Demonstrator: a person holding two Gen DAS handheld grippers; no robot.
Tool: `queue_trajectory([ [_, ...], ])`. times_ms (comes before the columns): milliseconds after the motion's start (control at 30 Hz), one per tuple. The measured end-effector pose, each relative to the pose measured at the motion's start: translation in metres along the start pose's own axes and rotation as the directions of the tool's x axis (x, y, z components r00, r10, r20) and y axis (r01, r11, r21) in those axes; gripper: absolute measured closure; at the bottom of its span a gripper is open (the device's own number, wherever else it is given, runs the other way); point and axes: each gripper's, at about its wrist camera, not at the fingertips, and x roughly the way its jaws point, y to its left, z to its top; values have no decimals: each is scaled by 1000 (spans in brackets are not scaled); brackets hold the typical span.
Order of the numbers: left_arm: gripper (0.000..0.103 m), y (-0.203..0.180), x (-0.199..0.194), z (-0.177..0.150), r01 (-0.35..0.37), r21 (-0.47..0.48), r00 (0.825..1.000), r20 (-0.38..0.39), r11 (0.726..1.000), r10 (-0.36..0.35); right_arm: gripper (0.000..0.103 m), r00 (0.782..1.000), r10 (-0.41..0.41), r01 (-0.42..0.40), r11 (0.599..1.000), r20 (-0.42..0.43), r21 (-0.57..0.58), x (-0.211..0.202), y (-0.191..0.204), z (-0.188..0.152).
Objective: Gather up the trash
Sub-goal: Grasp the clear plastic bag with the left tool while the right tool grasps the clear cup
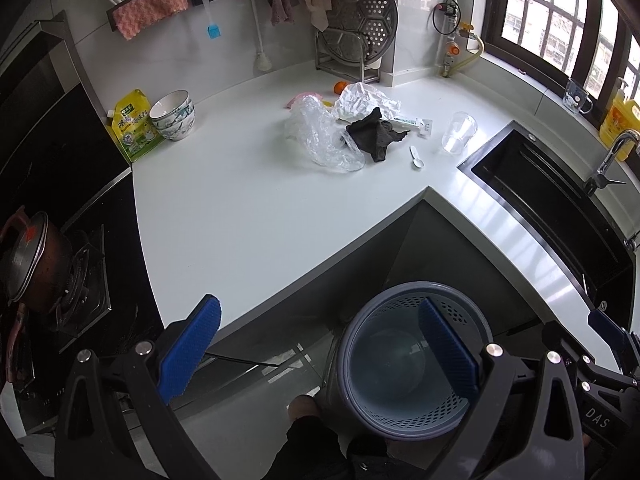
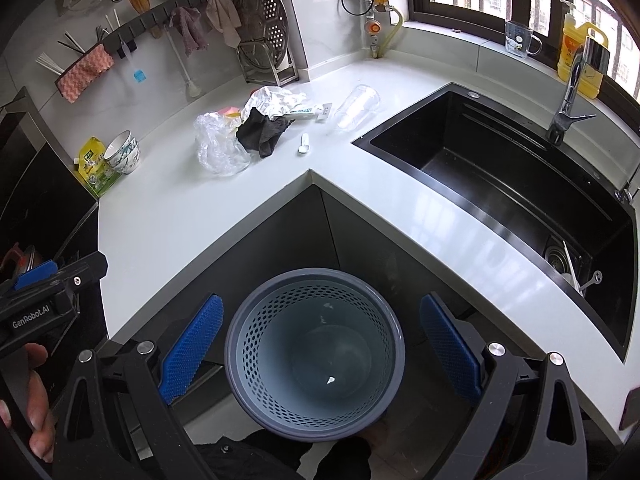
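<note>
I am holding both my left hand-held gripper [image 1: 318, 346] and right hand-held gripper [image 2: 320, 346] spread and empty over the perforated wastebasket [image 2: 314, 350] at lower centre, judging the collecting not yet begun, so next I should reach toward the crumpled plastic bag [image 2: 218, 146] on the worktop [image 2: 168, 216] at upper centre.

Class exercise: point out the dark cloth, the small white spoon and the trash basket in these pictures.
dark cloth [image 1: 374, 134]: left wrist view, middle of the crumpled fabric.
small white spoon [image 2: 304, 145]: right wrist view, mid-length.
trash basket [image 2: 256, 320]: right wrist view, perforated inner wall.
</note>
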Motion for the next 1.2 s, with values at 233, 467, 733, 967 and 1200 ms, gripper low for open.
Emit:
queue_trajectory([
  [233, 6, 11, 32, 25, 23, -11, 1000, -6, 1000, -23, 9, 1000, -27, 27, 999, 7, 38, 29, -10, 34],
  [467, 6, 24, 101, 96, 104, 69, 994, 15, 992, -105, 9, 990, -139, 134, 980, 25, 146, 76, 0, 88],
  [733, 6, 44, 201, 191, 136, 142, 989, 40, 980, -143, 8, 964, -261, 234, 924, 53, 304, 148, 0, 184],
  [967, 6, 44, 259, 222, 177, 132, 984, 9, 975, -179, 8, 958, -286, 262, 906, 24, 333, 222, -17, 265],
  [1200, 6, 39, 293, 222, 213, 136, 977, -43, 968, -209, 8, 954, -264, 300, 872, -145, 386, 300, -47, 298],
])
